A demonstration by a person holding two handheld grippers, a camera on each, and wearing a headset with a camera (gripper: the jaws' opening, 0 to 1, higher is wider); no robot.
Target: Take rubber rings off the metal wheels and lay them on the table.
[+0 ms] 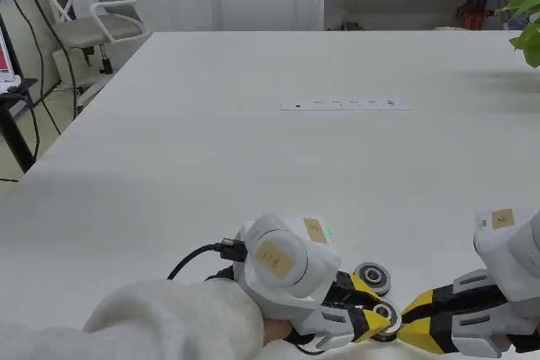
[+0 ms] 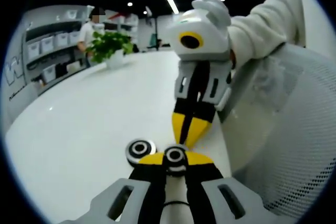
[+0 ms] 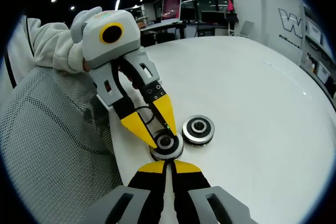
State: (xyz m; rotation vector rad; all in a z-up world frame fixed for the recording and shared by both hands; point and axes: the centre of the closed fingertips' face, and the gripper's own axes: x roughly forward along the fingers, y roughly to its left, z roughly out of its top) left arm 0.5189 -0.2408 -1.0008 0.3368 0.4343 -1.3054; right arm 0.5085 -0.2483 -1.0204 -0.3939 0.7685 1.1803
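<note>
gripping a metal wheel (image 3: 167, 144) at the table's near edge, the left gripper (image 3: 160, 135) has its yellow jaws clamped on the wheel's two sides. the right gripper (image 3: 168, 167) meets it head-on, jaws pressed together with their tips touching the wheel's rim; whether they pinch its rubber ring cannot be told. just beyond, a second wheel (image 3: 198, 129) lies flat with its dark outer ring (image 3: 185, 134) on, apart from both grippers. farther off the white table (image 1: 253, 166) carries a flat white strip (image 1: 346, 104), with a chair (image 1: 268, 4) beyond.

chair (image 1: 89, 29) far left | plant (image 1: 527, 31) right edge | socket strip (image 1: 344, 104) centre
</note>
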